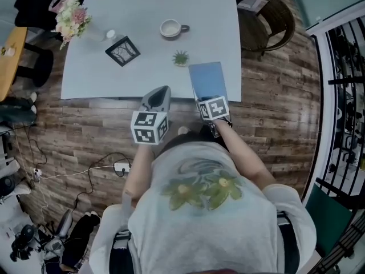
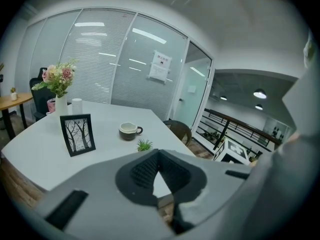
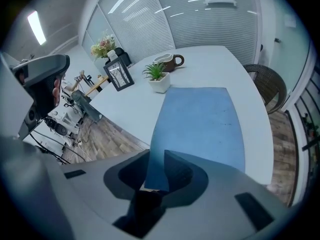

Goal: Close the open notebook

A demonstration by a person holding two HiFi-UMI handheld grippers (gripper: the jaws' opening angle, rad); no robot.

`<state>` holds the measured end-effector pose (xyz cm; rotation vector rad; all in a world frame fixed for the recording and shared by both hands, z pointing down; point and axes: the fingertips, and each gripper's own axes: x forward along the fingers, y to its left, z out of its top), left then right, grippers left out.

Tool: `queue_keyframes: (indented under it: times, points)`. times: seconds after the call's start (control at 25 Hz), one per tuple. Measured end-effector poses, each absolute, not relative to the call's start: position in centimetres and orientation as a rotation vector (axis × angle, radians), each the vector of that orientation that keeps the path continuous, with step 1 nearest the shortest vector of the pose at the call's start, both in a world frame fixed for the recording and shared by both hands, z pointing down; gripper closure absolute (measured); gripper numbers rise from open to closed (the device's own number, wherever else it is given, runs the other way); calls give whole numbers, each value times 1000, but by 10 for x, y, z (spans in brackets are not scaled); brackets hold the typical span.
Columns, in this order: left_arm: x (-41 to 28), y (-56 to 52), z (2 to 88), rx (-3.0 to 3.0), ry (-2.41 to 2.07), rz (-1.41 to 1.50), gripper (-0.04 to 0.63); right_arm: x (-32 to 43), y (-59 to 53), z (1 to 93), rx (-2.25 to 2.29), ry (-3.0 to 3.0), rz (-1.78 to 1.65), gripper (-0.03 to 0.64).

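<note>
Notebook (image 1: 208, 80) near edge hid by R tongs (image 1: 209, 103).

High camera, two low ones
Head view looks steeply down on the white table (image 1: 148, 4); gripper views look across it from the near edge, sharing the potted plant (image 2: 144, 145).

Table (image 1: 148, 76) ahead; notebook (image 1: 207, 80) flat on it, at near edge, right side. Small plant (image 1: 181, 57) just behind notebook's far left corner; cup (image 1: 170, 28) behind plant. Picture frame (image 1: 122, 51) left of plant; flower vase (image 1: 71, 17) at table's left edge, behind frame. Chair (image 1: 268, 16) right of table. Right gripper (image 1: 206, 100) at notebook's near edge; left gripper (image 1: 161, 91) left of it, at table's near edge
</note>
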<state>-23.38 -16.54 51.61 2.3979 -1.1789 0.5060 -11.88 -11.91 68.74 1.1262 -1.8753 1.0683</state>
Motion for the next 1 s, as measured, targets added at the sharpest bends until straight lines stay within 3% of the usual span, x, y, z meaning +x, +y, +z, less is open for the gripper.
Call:
queue_keyframes:
  times: [0.6,1.0]
  points:
    - [-235,-152,518,2391,-1168,493,591,-130,-114,674,1138,-2021,1170,416]
    - [-235,-150,510,2390,-1188,453,591,-122,-127,598,1273,-2221,1081,416]
